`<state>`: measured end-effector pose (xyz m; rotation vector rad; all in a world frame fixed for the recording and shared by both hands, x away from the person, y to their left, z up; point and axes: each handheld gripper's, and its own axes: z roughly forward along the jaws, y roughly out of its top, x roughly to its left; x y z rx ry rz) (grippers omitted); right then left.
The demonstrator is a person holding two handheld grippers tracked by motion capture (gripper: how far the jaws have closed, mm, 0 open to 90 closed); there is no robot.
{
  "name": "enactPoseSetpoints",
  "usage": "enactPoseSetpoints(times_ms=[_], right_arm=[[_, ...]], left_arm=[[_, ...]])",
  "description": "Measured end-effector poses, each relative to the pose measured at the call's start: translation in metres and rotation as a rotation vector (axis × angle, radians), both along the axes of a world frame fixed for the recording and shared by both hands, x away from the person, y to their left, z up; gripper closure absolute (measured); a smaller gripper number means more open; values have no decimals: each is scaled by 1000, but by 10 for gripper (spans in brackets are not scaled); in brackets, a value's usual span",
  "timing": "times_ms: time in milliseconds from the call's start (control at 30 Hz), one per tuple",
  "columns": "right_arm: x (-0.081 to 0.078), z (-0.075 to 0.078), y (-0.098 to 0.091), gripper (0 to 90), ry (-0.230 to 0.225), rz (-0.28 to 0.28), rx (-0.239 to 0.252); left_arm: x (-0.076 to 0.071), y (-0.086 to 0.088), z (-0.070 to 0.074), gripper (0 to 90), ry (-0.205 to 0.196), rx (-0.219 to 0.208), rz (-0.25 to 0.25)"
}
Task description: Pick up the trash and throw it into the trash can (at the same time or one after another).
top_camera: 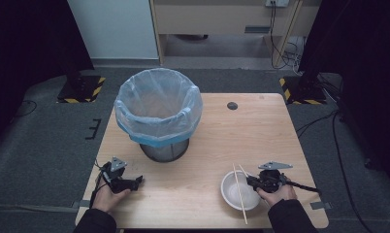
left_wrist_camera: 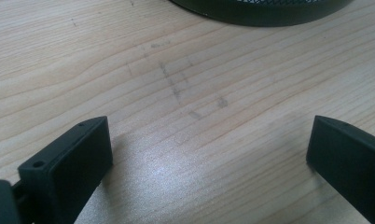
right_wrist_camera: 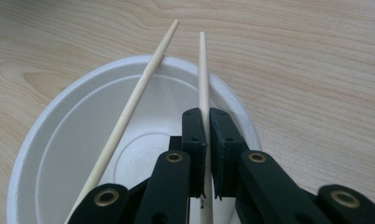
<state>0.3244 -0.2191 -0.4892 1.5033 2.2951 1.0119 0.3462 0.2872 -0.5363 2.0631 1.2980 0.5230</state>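
We note a light wooden table [top_camera: 203, 145]; on its far left part stands a dark mesh bin lined with a pale blue plastic bag [top_camera: 158, 112], well apart from the white round paper bowl [top_camera: 237, 190]. Two thin wooden chopsticks lie across the bowl: one [right_wrist_camera: 129, 109] free, the other [right_wrist_camera: 203, 74] clamped by the right gripper [right_wrist_camera: 207, 116]. Left gripper [left_wrist_camera: 209, 144] rests with its jaws apart over bare wood.

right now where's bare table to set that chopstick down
Widest bare patch: the table between the left gripper and the white bowl. Also free: the far right, past the lined bin. Crowded at the bowl, where the right gripper clamps one chopstick.
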Motion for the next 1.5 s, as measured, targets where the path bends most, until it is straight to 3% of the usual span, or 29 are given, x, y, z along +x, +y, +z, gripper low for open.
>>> enactPoseSetpoints(times_ms=[200, 333, 667, 900, 1167, 1500], right_arm=[[0, 5, -1, 860, -18, 6, 28], [0, 12, -4, 860, -49, 0, 80], [7, 38, -15, 860, -200, -39, 217], [10, 55, -20, 859, -322, -31, 293], [10, 70, -24, 857, -408, -39, 340], [13, 81, -22, 857, -455, -24, 381]], left_arm=[[0, 0, 0, 0, 0, 0, 0], [0, 0, 0, 0, 0, 0, 0], [0, 0, 0, 0, 0, 0, 0], [0, 0, 0, 0, 0, 0, 0], [0, 0, 0, 0, 0, 0, 0], [0, 0, 0, 0, 0, 0, -1]])
